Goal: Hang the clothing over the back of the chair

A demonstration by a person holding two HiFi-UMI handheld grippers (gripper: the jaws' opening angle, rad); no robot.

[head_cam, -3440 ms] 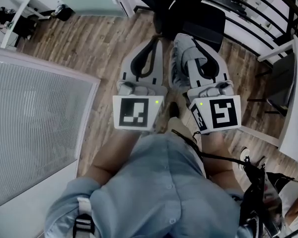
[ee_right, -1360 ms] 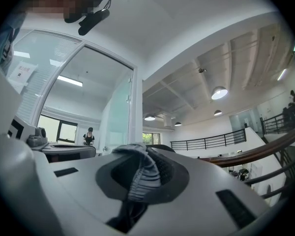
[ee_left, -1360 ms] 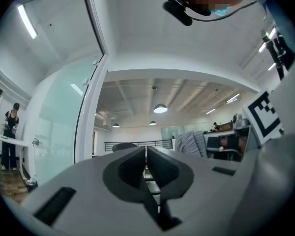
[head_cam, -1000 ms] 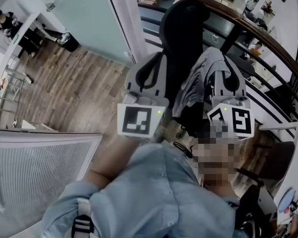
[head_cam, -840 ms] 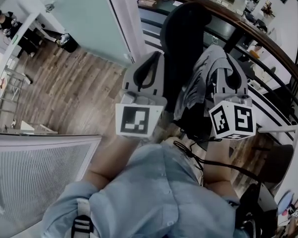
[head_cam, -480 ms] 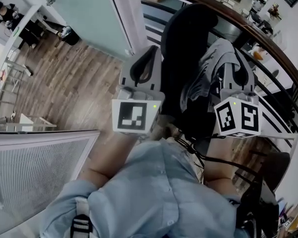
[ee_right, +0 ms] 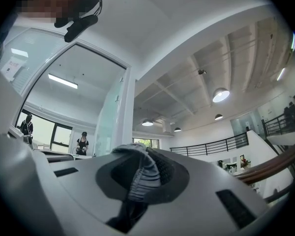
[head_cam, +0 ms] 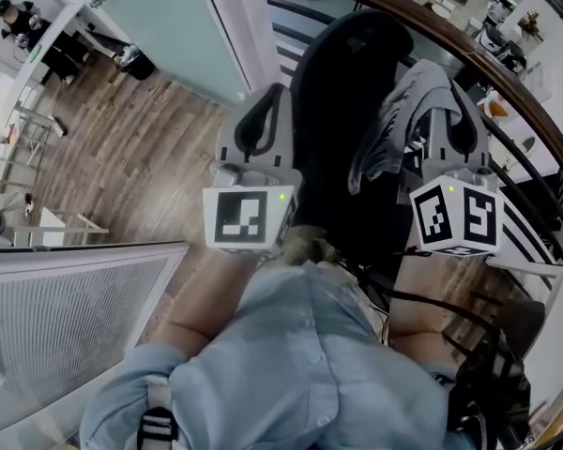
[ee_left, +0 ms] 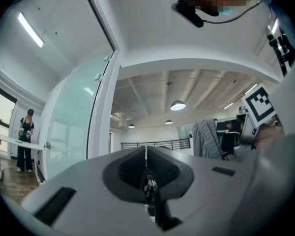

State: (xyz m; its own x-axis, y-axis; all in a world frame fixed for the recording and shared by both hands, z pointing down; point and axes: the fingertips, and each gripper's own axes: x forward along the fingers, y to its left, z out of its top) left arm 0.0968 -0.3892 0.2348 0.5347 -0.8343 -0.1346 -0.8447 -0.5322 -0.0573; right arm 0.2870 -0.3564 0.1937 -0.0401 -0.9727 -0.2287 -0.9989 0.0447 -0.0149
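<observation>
Open office bkgd: wood floor left of the chair, curved railing behind it. Black, tall chair back, seen from above.

Right gripper: jaws closed on a bunched fold of the grey clothing. Hangs limp at the right side of the chair back, touching it or just in front, cannot tell which. Not yet over the chair top.

Left gripper: just left of the chair back, jaws fully together, nothing between.

Handling, as a judgement: looks soft, light, ribbed knit, no stiffness, so collapses and bunches easy. Prob. not fragile. May slide off the chair top if more weight lies on one side. Better to take a 2nd hold w/ left gripper on a free edge near the chair, spread wide, then lay abt half on each side of the chair back.
</observation>
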